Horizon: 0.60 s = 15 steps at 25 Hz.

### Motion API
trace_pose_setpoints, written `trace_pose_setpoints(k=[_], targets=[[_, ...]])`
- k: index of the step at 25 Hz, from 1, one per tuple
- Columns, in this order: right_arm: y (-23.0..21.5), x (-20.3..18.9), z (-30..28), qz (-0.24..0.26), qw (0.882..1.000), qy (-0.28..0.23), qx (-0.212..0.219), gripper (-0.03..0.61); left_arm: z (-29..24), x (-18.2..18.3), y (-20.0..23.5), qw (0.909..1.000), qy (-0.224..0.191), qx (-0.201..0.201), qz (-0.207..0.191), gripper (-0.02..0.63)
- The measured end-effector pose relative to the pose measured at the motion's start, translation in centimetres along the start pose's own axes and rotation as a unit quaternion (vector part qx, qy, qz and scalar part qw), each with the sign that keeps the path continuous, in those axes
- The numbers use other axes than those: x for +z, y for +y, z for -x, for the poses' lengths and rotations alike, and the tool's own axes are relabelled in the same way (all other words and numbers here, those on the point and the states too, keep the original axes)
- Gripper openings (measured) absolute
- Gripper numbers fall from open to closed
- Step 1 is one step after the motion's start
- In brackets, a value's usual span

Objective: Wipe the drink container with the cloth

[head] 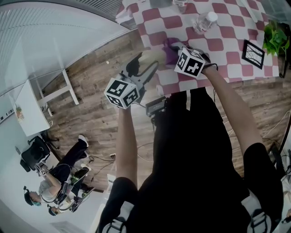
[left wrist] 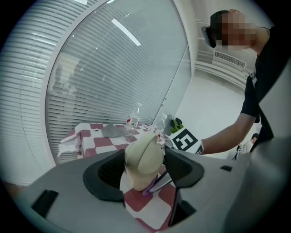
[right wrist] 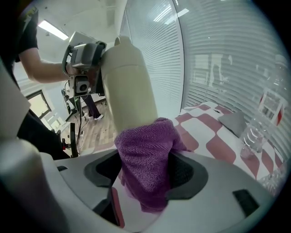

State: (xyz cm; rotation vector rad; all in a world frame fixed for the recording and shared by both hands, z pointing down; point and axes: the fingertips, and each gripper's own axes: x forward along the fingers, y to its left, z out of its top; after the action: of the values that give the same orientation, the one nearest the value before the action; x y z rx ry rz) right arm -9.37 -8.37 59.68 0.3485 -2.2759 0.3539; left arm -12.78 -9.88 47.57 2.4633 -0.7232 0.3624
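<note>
No readable words or numbers anywhere. Marker cube (head: 122,92) on left gripper (left wrist: 143,170): black-and-white square code, no letters. Second marker cube (head: 190,62) on right gripper (right wrist: 145,175): same kind of code. Clear bottle (left wrist: 133,119) well beyond left fingertips: red-and-white label, print too small. Bottle (right wrist: 268,107) off to right of right fingertips: label blurred. Cream container (left wrist: 144,157) between left fingers: plain face. Purple cloth (right wrist: 148,152) between right fingers: plain weave. Framed picture (head: 253,53) beyond right fingertips: thin lines only, illegible.

hidden: drink container (right wrist: 129,82) base lay behind cloth (right wrist: 145,159) | cut off: bottle (head: 180,3) ran past top edge (head view)
</note>
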Motion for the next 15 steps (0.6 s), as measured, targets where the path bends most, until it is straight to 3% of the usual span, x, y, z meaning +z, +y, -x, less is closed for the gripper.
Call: trace_pose_setpoints(k=[7,10,15], targets=[[0.1,0.1,-0.1,-0.005,1.000,-0.001,-0.031,0.316,-0.1,0.4,1.5,0.9981,-0.013,0.055,0.022,0.276],[0.1,0.1,-0.1,-0.001,1.000,-0.004,-0.027,0.316,0.0,0.3,1.5,0.9986,-0.010,0.048,0.018,0.276],[0.7,0.3,0.3,0.018,1.000,-0.010,0.014,0.310,0.5,-0.4,0.7,0.9995,0.013,0.010,-0.028,0.276]])
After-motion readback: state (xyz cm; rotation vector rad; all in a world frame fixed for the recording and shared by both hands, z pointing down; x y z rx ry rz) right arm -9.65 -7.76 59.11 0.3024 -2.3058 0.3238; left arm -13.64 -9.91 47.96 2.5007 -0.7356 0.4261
